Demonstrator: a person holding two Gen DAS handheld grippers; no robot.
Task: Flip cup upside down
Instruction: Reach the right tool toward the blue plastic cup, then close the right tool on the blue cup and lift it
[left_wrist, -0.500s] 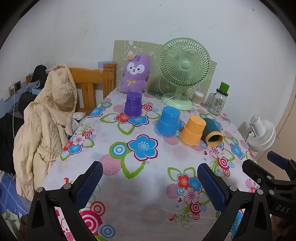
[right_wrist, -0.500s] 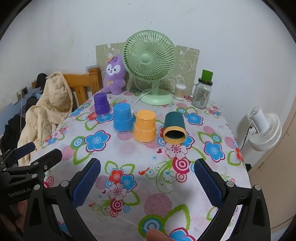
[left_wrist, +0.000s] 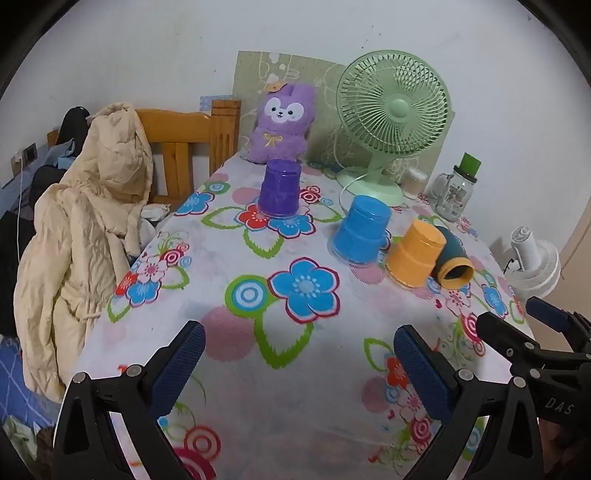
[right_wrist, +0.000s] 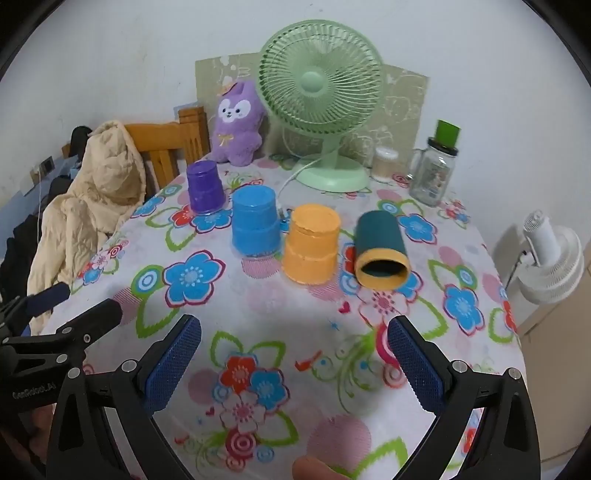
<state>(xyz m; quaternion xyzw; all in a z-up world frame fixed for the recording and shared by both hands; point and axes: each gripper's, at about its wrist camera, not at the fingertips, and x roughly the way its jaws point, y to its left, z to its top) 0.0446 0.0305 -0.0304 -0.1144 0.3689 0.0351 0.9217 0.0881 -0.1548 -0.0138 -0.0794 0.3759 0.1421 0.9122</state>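
Both grippers sit slightly nearer the cups than before; cups unmoved. Left gripper (left_wrist: 295, 363): spread wide, empty. Purple cup (right_wrist: 205, 187), blue cup (right_wrist: 255, 226), orange cup (right_wrist: 312, 249): inverted on tablecloth (right_wrist: 303, 354). Teal cup (right_wrist: 380, 249): on its side, beside orange. Right gripper (right_wrist: 293, 360): spread wide, empty.
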